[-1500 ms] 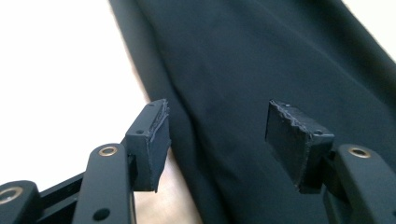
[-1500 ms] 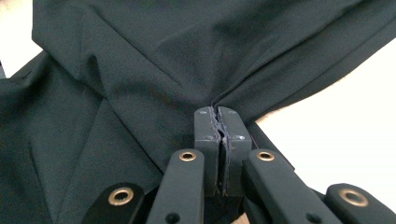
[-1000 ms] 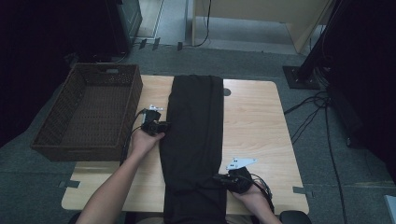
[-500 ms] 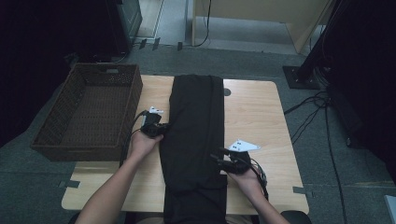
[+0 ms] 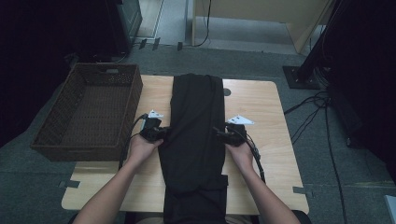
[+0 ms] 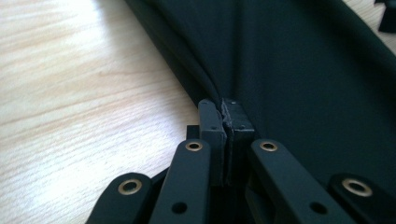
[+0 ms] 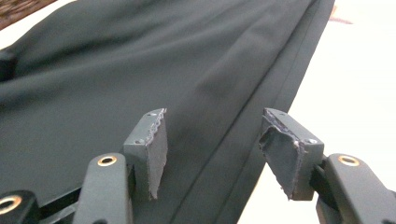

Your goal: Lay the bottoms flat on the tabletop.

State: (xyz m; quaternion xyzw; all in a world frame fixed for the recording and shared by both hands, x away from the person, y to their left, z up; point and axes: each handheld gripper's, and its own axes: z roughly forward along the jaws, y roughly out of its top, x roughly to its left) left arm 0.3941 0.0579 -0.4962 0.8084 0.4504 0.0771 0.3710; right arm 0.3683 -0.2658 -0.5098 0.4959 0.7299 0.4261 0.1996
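While the left gripper (image 6: 225,122) pinches the black garment's (image 5: 196,126) edge at frame centre, the right gripper (image 7: 212,149) — jaws just opening — straddles its other edge.

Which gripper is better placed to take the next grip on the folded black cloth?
Right. The right gripper has just been opening, its jaws astride the folded black cloth's edge, pads not touching. The left gripper is already shut on the opposite edge.
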